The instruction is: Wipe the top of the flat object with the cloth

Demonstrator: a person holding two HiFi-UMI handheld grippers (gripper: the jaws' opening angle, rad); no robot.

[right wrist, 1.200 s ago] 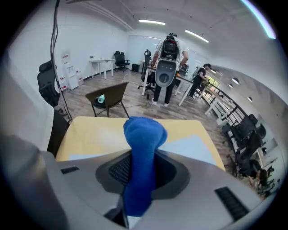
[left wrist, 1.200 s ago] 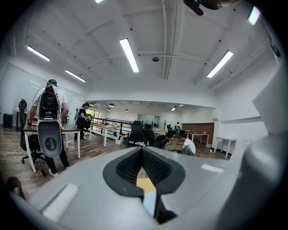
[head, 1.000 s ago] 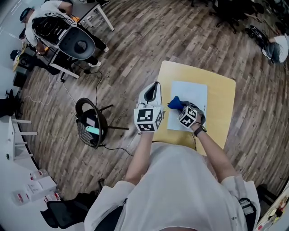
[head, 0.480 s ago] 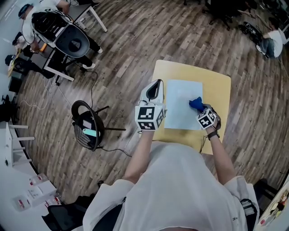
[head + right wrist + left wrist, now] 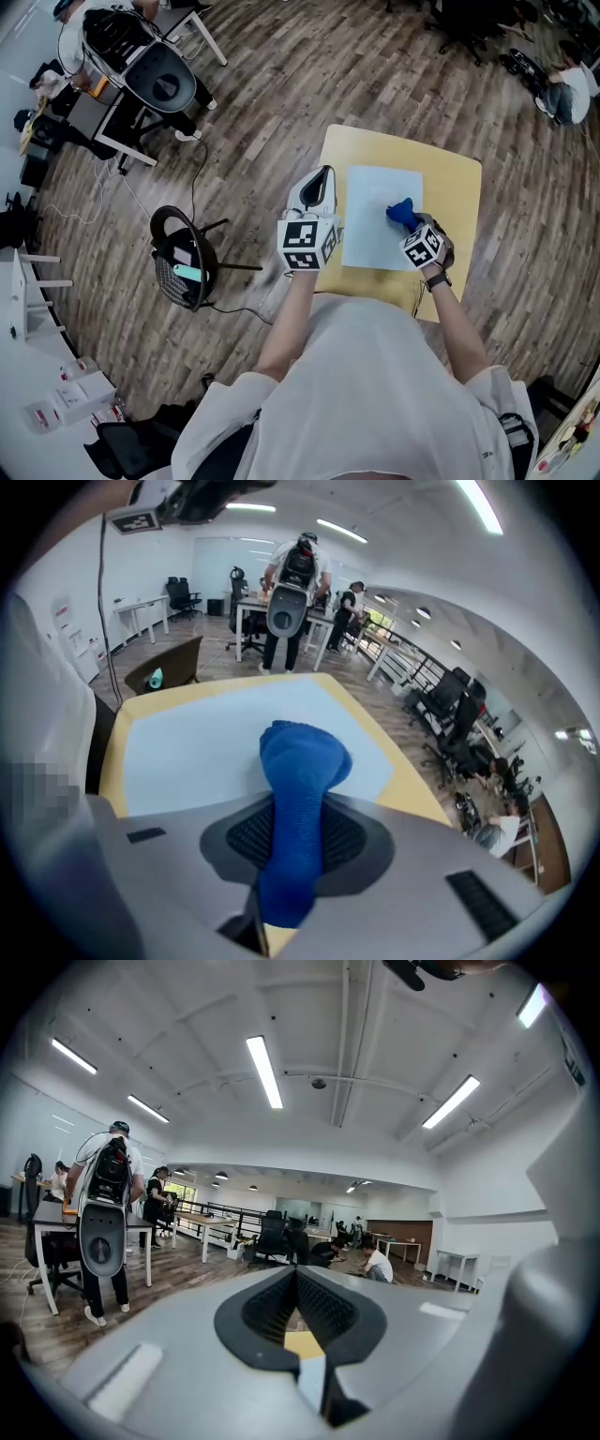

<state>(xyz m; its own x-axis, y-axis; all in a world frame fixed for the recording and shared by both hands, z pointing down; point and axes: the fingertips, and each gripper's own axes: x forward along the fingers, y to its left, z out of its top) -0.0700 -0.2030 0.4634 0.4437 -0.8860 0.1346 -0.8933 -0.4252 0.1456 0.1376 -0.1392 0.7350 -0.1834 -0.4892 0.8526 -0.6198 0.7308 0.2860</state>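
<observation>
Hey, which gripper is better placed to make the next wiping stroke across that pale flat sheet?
Right. The right gripper is shut on the blue cloth, which sits on the flat sheet. The left gripper is shut and empty at the table's left edge, off the sheet.

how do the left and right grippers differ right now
The right gripper is shut on the blue cloth; the left gripper is shut with nothing between its jaws. The right gripper holds the cloth over the pale sheet; the left gripper sits at the left edge of the table, off the sheet. Both point away from the person and carry a marker cube.
</observation>
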